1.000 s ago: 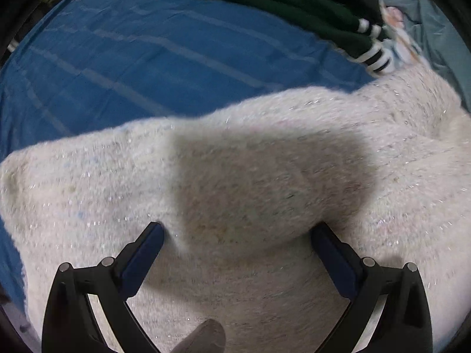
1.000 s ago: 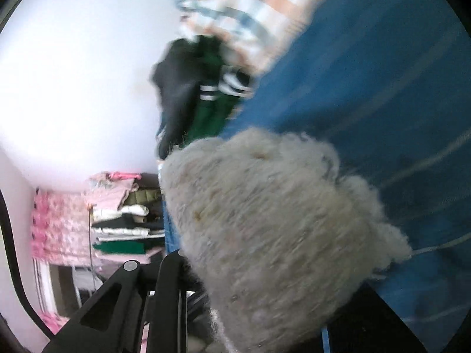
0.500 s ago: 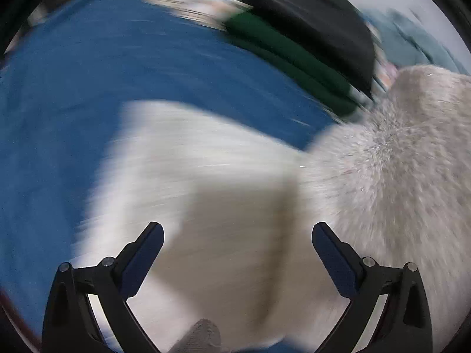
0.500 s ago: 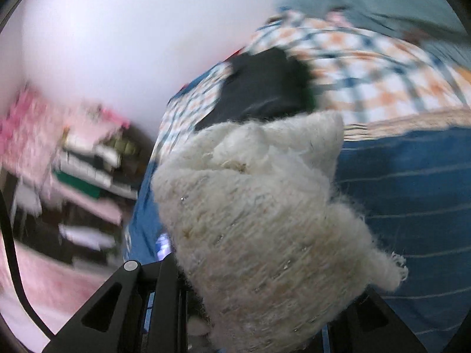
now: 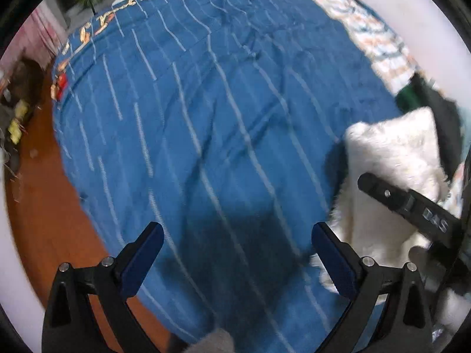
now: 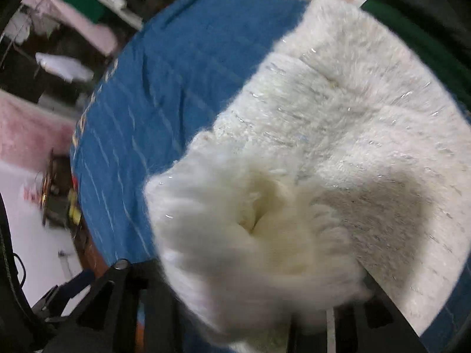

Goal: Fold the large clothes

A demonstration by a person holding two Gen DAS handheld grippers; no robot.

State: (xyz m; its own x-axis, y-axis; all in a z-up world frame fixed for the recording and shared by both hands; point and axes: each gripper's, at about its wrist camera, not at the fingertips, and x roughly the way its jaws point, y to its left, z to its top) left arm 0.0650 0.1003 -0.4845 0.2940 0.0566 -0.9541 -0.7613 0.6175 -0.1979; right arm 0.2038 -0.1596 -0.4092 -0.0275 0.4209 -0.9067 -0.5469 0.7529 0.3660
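A fluffy white knit sweater [image 6: 338,135] lies on the blue striped bedspread [image 5: 206,103]. My right gripper [image 6: 250,279] is shut on a bunched fold of the sweater, which fills the right wrist view and hides the fingertips. In the left wrist view my left gripper [image 5: 235,253] is open and empty over bare bedspread, with the sweater [image 5: 394,158] off to its right. The right gripper's black body [image 5: 412,203] lies across the sweater there.
Dark green and black clothes [image 5: 424,103] and a plaid cloth [image 5: 374,32] lie at the bed's far right edge. The wooden floor [image 5: 44,220] shows left of the bed. Shelves with folded clothes [image 6: 88,8] stand beyond the bed.
My left gripper has swung left off the sweater and now looks over bare bedspread. My right gripper has come down toward the bed with the bunched sweater still in it.
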